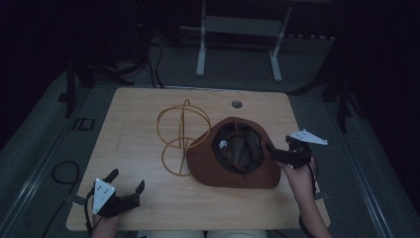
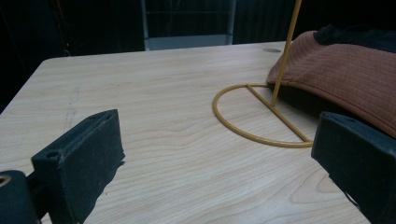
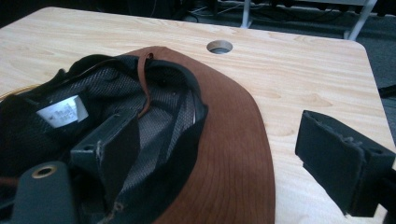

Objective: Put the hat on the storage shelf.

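Two grippers work over the wooden counter (image 1: 148,106), where a brown brimmed hat (image 1: 262,173) lies upside down, its crown opening facing up, with one edge leaning against a yellow wire hat stand (image 1: 181,136) just to its left. The right gripper (image 1: 277,154) reaches in from the hat's right side with its fingers spread: in the right gripper view one finger (image 3: 116,149) sits inside the crown against the dark mesh lining (image 3: 159,121), while the other finger (image 3: 334,163) hangs outside over bare counter, so the brim (image 3: 233,154) lies between them but is not yet pinched. The left gripper (image 1: 126,186) rests near the front left corner of the counter, well apart from the hat, fingers spread on nothing; its view looks along the counter at the stand's round base ring (image 2: 261,116) and upright rod (image 2: 285,51). The likely next move is closing on the brim and lifting the hat toward the stand. The risk, as I judge it, is that the soft brim folds or slips from a shallow grip, or that the inner finger snags the loose brown chin cord (image 3: 145,84) or lining. Dragging the hat sideways could also tip the light, unheld stand.
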`<state>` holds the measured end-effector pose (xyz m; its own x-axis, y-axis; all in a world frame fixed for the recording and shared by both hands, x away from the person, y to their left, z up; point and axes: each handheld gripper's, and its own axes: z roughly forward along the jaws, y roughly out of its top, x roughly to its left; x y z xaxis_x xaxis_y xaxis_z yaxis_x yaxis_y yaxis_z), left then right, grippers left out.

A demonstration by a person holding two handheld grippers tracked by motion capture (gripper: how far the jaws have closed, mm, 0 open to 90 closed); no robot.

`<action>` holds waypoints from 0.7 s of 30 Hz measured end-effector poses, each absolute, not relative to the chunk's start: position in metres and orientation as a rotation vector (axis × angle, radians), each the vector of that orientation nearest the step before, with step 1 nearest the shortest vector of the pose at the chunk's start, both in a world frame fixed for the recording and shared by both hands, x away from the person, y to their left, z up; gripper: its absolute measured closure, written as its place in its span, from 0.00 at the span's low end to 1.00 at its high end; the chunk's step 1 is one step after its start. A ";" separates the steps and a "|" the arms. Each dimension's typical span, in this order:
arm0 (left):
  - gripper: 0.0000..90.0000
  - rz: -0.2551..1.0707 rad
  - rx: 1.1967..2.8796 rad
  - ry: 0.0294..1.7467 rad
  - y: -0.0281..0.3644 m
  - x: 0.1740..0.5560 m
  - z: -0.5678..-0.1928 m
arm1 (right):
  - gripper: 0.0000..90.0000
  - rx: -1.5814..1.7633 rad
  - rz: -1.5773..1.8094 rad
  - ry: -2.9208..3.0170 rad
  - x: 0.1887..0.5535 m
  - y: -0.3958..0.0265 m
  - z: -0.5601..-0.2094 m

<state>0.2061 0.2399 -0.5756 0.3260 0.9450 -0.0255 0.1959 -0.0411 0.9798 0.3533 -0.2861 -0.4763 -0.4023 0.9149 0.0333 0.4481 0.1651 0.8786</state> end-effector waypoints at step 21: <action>0.03 0.816 1.495 1.069 0.238 0.203 -0.571 | 0.24 1.290 1.070 2.071 0.419 -0.250 -0.489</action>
